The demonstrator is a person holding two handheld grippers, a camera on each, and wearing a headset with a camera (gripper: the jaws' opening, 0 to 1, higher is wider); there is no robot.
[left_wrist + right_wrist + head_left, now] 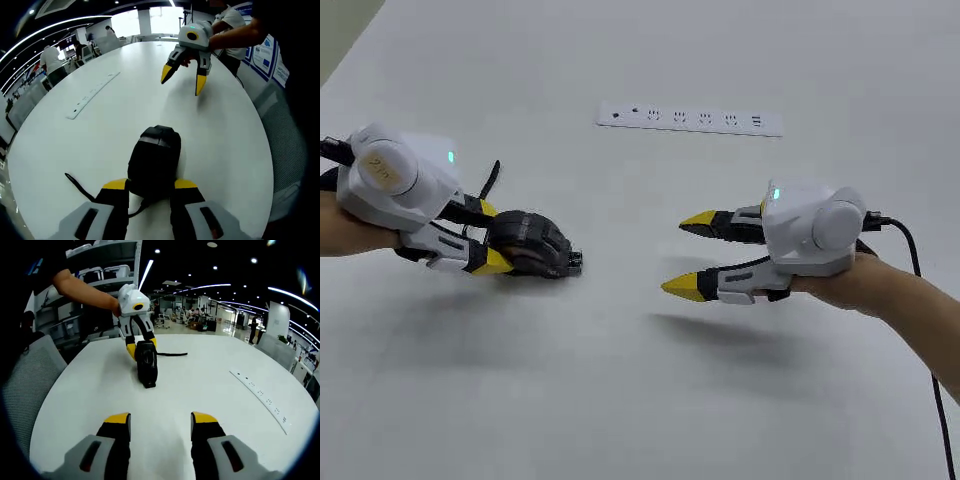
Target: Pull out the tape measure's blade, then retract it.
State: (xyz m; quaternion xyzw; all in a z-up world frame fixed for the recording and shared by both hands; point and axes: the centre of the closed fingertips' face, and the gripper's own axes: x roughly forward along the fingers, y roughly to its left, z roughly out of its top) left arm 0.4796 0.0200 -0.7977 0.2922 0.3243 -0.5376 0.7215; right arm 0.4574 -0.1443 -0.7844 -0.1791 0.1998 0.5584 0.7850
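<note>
Head view shows my left fingers (492, 263) pinching the tape measure (530, 245), its long axis and nose aimed at my spread right fingers (682, 287) across open counter (620, 380).

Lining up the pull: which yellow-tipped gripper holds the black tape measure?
The left gripper, jaws shut around the black tape measure; the right gripper hovers open and empty, facing it.

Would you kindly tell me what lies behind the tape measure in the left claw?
Its black strap trails over the white table behind the tape measure. The left claw clamps its sides, covering where the strap attaches.
</note>
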